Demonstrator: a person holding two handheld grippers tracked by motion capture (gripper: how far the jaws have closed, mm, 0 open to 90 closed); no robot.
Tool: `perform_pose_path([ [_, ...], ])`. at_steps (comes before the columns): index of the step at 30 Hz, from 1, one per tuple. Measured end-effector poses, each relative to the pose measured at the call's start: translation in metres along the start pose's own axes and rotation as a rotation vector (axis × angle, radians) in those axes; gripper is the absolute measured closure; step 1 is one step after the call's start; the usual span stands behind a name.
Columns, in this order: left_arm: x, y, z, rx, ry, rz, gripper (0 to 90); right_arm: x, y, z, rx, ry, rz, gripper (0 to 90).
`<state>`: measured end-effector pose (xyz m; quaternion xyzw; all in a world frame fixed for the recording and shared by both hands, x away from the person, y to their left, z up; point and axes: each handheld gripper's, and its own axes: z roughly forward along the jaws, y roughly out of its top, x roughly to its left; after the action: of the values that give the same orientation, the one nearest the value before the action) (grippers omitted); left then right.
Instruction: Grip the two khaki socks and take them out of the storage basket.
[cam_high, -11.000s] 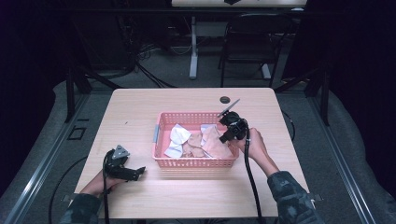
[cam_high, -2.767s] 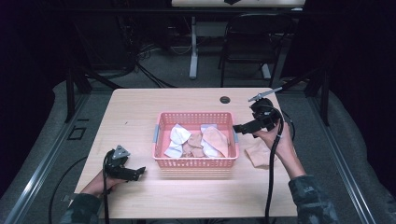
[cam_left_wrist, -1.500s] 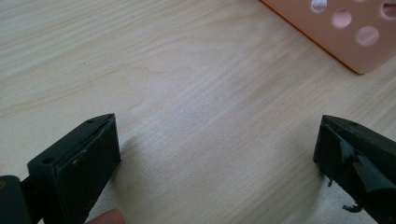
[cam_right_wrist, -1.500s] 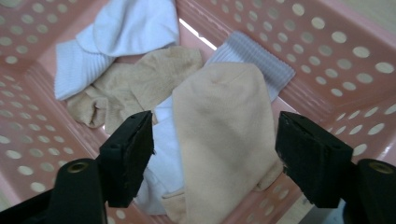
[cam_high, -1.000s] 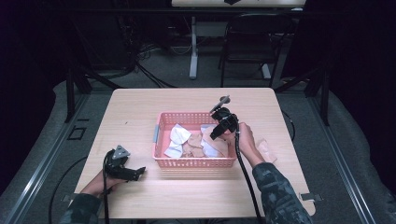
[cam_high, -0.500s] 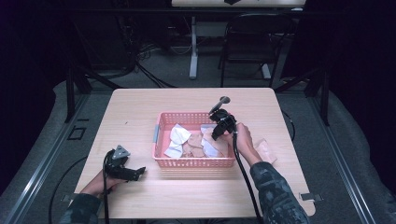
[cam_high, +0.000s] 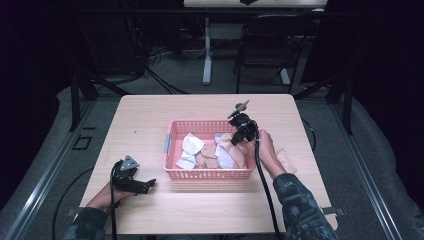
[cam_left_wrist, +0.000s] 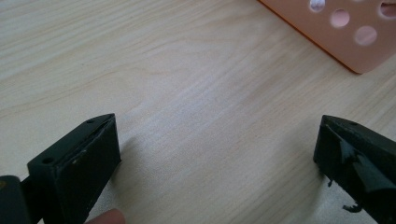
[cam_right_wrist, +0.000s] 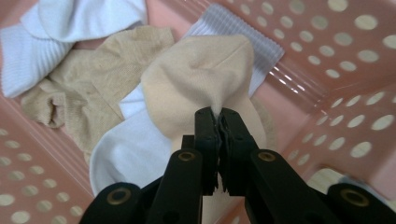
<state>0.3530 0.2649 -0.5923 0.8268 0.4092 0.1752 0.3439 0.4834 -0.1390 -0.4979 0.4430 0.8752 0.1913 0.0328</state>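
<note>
A pink perforated basket (cam_high: 210, 175) at the table's middle holds several white and beige socks. My right gripper (cam_high: 234, 143) reaches down into its right end. In the right gripper view that gripper (cam_right_wrist: 218, 116) is shut on a pinch of a beige sock (cam_right_wrist: 201, 79), which lies over a white sock (cam_right_wrist: 126, 149). Its jaws have just been closing, with that fabric between them. My left gripper (cam_high: 149, 184) rests on the table left of the basket's front. Its jaws stand wide open over bare wood in the left gripper view (cam_left_wrist: 217, 135).
Another beige sock (cam_high: 286, 160) lies on the table to the right of the basket, beside the right forearm. A tan sock (cam_right_wrist: 102, 65) and a ribbed white sock (cam_right_wrist: 70, 28) lie deeper in the basket. The basket's corner (cam_left_wrist: 345, 32) is just ahead of the left gripper.
The right gripper came back from the table's right side, where a beige sock now lies, and dipped into the basket's right end. The left gripper has stayed put.
</note>
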Motion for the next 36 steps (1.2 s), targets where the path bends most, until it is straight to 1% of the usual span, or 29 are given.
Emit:
perform_pose_path([
  [3, 0.0, 0.0, 0.0, -0.001, 0.0, 0.0, 0.4, 0.0, 0.001, -0.006, -0.001, -0.002, -0.003, 86.5],
  [5, 0.0, 0.0, 0.0, -0.001, -0.002, -0.003, 0.4, 0.0, 0.002, -0.011, -0.014, 0.007, 0.003, 86.5],
  [7, 0.0, 0.0, 0.0, -0.001, -0.002, -0.001, 0.4, 0.0, 0.004, -0.02, -0.022, 0.011, -0.013, 86.7],
  [8, 0.0, 0.0, 0.0, -0.001, -0.002, -0.001, 0.4, 0.0, 0.004, -0.02, -0.022, 0.011, -0.013, 86.7],
  [9, 0.0, 0.0, 0.0, -0.001, -0.002, 0.0, 0.4, 0.002, 0.004, -0.025, -0.039, 0.006, -0.022, 86.7],
  [10, 0.0, 0.0, 0.0, -0.001, -0.002, 0.0, 0.4, 0.002, 0.004, -0.025, -0.039, 0.006, -0.022, 86.7],
  [11, 0.0, 0.0, 0.0, -0.001, -0.003, 0.0, 0.4, 0.003, 0.006, -0.032, -0.039, 0.012, -0.03, 86.8],
  [12, 0.0, 0.0, 0.0, -0.001, -0.003, 0.0, 0.4, 0.003, 0.006, -0.032, -0.039, 0.012, -0.03, 86.8],
  [13, 0.0, 0.0, 0.0, -0.001, -0.003, 0.0, 0.4, 0.004, 0.008, -0.038, -0.051, 0.003, -0.043, 86.9],
  [15, 0.0, 0.0, 0.0, 0.0, -0.003, 0.004, 0.4, 0.006, 0.008, -0.04, -0.055, 0.011, -0.035, 86.9],
  [16, 0.0, 0.0, 0.0, 0.0, -0.004, 0.004, 0.4, 0.008, 0.009, -0.043, -0.053, 0.01, -0.047, 87.0],
  [17, 0.0, 0.0, 0.0, 0.0, -0.004, 0.004, 0.4, 0.009, 0.009, -0.044, -0.062, 0.014, -0.045, 87.0],
  [18, 0.0, 0.0, 0.0, 0.0, -0.004, 0.004, 0.4, 0.01, 0.009, -0.047, -0.055, 0.016, -0.054, 87.0],
  [22, 0.0, 0.0, 0.0, 0.0, -0.002, 0.004, 0.4, 0.013, 0.01, -0.053, -0.071, 0.017, -0.052, 87.1],
  [23, 0.0, 0.0, 0.0, 0.0, -0.002, 0.004, 0.4, 0.013, 0.01, -0.055, -0.081, 0.027, -0.055, 87.1],
  [24, 0.0, 0.0, 0.0, 0.0, -0.003, 0.004, 0.4, 0.014, 0.011, -0.058, -0.07, 0.018, -0.068, 87.1],
  [25, 0.0, 0.0, 0.0, 0.0, -0.003, 0.004, 0.4, 0.014, 0.011, -0.058, -0.07, 0.018, -0.068, 87.1],
  [28, 0.0, 0.0, 0.0, 0.0, -0.004, 0.005, 0.4, 0.016, 0.013, -0.067, -0.075, 0.019, -0.087, 87.1],
  [29, 0.0, 0.0, 0.0, 0.0, -0.003, 0.004, 0.4, 0.017, 0.013, -0.069, -0.086, 0.017, -0.078, 87.1],
  [31, 0.0, 0.0, 0.0, 0.0, -0.003, 0.004, 0.4, 0.017, 0.014, -0.072, -0.092, 0.019, -0.076, 87.1],
  [32, 0.0, 0.0, 0.0, 0.0, -0.002, 0.004, 0.4, 0.018, 0.015, -0.077, -0.095, 0.015, -0.084, 87.1],
  [36, 0.0, 0.0, 0.0, 0.0, -0.003, 0.001, 0.4, 0.02, 0.018, -0.088, -0.104, 0.016, -0.095, 87.1],
])
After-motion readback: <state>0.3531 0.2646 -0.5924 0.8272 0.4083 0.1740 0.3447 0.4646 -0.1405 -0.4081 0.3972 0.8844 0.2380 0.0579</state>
